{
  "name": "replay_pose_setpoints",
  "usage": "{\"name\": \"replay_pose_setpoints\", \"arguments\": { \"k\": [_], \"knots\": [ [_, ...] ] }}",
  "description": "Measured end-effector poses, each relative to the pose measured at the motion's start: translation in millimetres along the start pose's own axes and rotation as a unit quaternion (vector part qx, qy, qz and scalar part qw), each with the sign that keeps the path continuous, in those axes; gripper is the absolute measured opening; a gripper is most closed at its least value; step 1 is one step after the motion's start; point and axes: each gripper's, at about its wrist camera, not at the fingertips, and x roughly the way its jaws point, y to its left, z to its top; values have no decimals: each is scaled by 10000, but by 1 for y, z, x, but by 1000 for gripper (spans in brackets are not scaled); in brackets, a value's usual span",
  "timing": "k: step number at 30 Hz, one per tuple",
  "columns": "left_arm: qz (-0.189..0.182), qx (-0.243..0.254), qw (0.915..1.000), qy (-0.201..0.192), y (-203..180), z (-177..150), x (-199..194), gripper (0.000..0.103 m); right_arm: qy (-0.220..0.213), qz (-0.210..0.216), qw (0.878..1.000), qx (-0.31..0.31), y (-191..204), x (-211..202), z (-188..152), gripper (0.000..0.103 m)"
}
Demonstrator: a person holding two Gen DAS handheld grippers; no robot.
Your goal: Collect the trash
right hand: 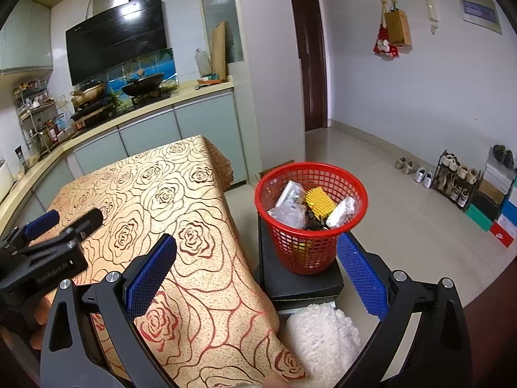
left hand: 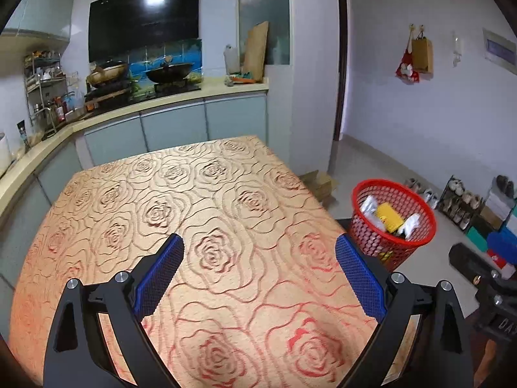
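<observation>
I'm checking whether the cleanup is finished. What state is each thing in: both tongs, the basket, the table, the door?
Left tongs: open, empty, above the table.
Right tongs: open, empty.
Red basket: upright on a black box, holding trash.
Table: covered by a rose-patterned cloth, no trash visible on it.
Door: closed.

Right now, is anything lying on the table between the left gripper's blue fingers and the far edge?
No. In the left wrist view, only the bare rose-patterned tablecloth stretches ahead of the left gripper; the trash sits in the red basket beside the table.
</observation>
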Motion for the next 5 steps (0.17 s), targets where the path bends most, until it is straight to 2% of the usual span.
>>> {"name": "replay_pose_setpoints", "arguments": {
  "k": [5],
  "knots": [
    [186,-109,9997,61,20,-5,-3,92,26,168,9998,-102,14,4,2,96]
  ]
}}
